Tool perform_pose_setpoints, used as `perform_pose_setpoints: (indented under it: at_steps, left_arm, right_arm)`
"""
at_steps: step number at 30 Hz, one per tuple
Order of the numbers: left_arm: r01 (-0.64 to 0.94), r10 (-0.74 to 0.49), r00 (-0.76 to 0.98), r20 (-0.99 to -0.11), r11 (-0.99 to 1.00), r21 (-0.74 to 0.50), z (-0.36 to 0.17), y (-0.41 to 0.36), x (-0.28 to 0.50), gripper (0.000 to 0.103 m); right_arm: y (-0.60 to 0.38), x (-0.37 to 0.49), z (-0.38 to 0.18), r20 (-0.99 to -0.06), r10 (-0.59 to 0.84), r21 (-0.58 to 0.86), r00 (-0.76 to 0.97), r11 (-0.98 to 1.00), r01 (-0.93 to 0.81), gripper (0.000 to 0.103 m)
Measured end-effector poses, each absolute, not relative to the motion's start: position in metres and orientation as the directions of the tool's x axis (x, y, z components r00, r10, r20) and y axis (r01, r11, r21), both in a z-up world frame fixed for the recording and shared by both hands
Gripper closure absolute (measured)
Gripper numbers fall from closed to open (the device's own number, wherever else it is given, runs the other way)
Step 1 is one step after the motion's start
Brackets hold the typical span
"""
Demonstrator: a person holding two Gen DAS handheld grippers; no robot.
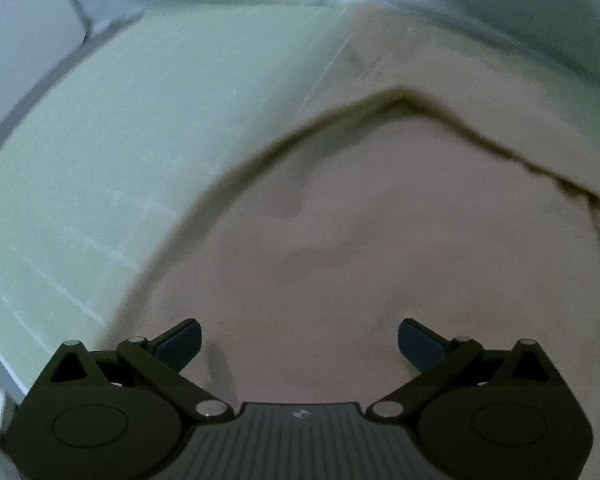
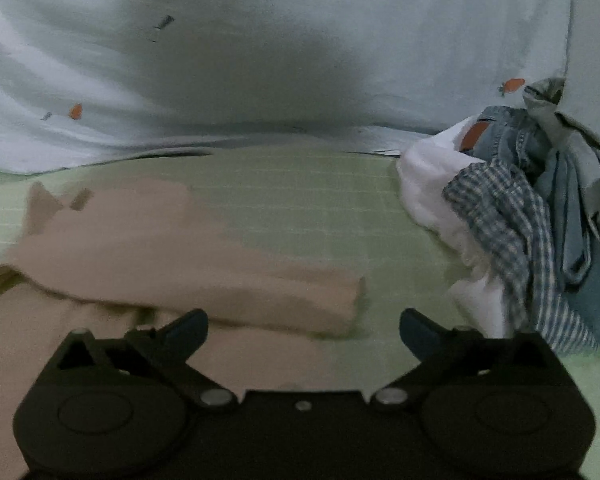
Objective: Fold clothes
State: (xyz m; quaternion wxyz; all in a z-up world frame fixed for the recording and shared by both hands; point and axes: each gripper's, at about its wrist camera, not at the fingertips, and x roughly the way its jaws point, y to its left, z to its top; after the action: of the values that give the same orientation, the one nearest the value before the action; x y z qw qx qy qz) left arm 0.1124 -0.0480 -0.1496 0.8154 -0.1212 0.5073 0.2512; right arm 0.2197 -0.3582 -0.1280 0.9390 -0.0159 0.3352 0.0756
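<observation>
Pale green matting (image 2: 308,216) with thin white grid lines covers the work surface, and both views are dim and a little blurred.

Nearest in the left wrist view, the left gripper (image 1: 299,343) hangs over a beige garment (image 1: 340,248), its two fingers spread wide with nothing between them. The cloth fills the lower and right part of that view, and its dark shadowed upper edge rises to a blunt peak and falls away on both sides. Green matting lies bare to the left of it.

In the right wrist view the right gripper (image 2: 303,332) also stands with its fingers wide apart and nothing held. The same beige garment (image 2: 172,272) lies just ahead and to the left of it, flat on the matting, with a folded band on top whose long axis runs left to right; the band's rounded end points right and stops short of the middle of the mat. At the garment's far left end two small tabs stick up.

Further off on the right, apart from the beige cloth, sits a heap of unfolded clothes (image 2: 532,216): white fabric, blue checked cloth and denim.

Beyond everything, a pale blue sheet (image 2: 260,60) with small orange prints rises as the backdrop.
</observation>
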Motion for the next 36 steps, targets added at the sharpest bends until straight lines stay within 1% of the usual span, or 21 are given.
perform_pose_setpoints:
  at_steps: [5, 9, 15, 20, 22, 24, 26, 30, 31, 32, 33, 34, 35, 36]
  left_arm:
    - [-0.487, 0.294, 0.422, -0.858, 0.872, 0.059, -0.128, -0.018, 0.081, 0.000]
    - [-0.484, 0.293, 0.442, -0.848, 0.874, 0.050, -0.121, 0.020, 0.052, 0.000]
    - [-0.485, 0.259, 0.457, -0.851, 0.875, 0.006, -0.124, 0.082, 0.021, 0.000]
    - [-0.439, 0.216, 0.456, -0.864, 0.898, -0.007, -0.132, 0.128, 0.005, 0.000]
    - [-0.413, 0.208, 0.462, -0.862, 0.911, -0.001, -0.133, 0.140, -0.002, 0.000]
    - [-0.389, 0.204, 0.465, -0.862, 0.921, 0.007, -0.136, 0.150, -0.003, 0.000]
    - [-0.381, 0.194, 0.457, -0.868, 0.924, 0.005, -0.138, 0.162, -0.008, 0.000]
    - [-0.389, 0.174, 0.435, -0.884, 0.921, -0.010, -0.146, 0.182, -0.010, 0.000]
    - [-0.392, 0.171, 0.431, -0.886, 0.920, -0.013, -0.147, 0.185, -0.011, 0.000]
    - [-0.392, 0.168, 0.429, -0.888, 0.920, -0.015, -0.148, 0.188, -0.011, 0.000]
    - [-0.391, 0.165, 0.427, -0.889, 0.920, -0.017, -0.149, 0.191, -0.011, 0.000]
    - [-0.389, 0.163, 0.430, -0.888, 0.921, -0.019, -0.149, 0.193, -0.010, 0.000]
    - [-0.386, 0.162, 0.432, -0.887, 0.922, -0.019, -0.149, 0.193, -0.010, 0.000]
    - [-0.384, 0.161, 0.435, -0.886, 0.923, -0.020, -0.149, 0.193, -0.009, 0.000]
  right_arm:
    - [-0.315, 0.182, -0.129, -0.642, 0.173, 0.128, 0.747, 0.985, -0.119, 0.000]
    - [-0.263, 0.156, -0.128, -0.664, 0.197, 0.189, 0.721, 0.978, -0.093, 0.000]
    - [-0.170, 0.123, -0.129, -0.687, 0.197, 0.185, 0.700, 0.978, -0.093, 0.000]
    - [-0.099, 0.101, -0.134, -0.692, 0.192, 0.191, 0.696, 0.978, -0.080, 0.001]
    - [-0.073, 0.095, -0.137, -0.696, 0.200, 0.203, 0.690, 0.976, -0.079, 0.006]
    - [-0.049, 0.089, -0.139, -0.698, 0.212, 0.205, 0.684, 0.974, -0.092, 0.008]
    - [-0.028, 0.086, -0.140, -0.698, 0.224, 0.197, 0.680, 0.973, -0.118, 0.014]
    - [0.002, 0.079, -0.146, -0.709, 0.267, 0.196, 0.652, 0.964, -0.181, 0.033]
    - [0.008, 0.078, -0.147, -0.712, 0.279, 0.199, 0.645, 0.960, -0.196, 0.042]
    - [0.014, 0.076, -0.149, -0.714, 0.291, 0.201, 0.637, 0.956, -0.212, 0.047]
    - [0.017, 0.075, -0.151, -0.717, 0.300, 0.205, 0.630, 0.954, -0.221, 0.057]
    - [0.018, 0.075, -0.152, -0.720, 0.304, 0.210, 0.624, 0.952, -0.221, 0.064]
    - [0.019, 0.075, -0.154, -0.723, 0.308, 0.215, 0.618, 0.951, -0.222, 0.068]
    - [0.020, 0.075, -0.155, -0.727, 0.312, 0.220, 0.612, 0.950, -0.222, 0.075]
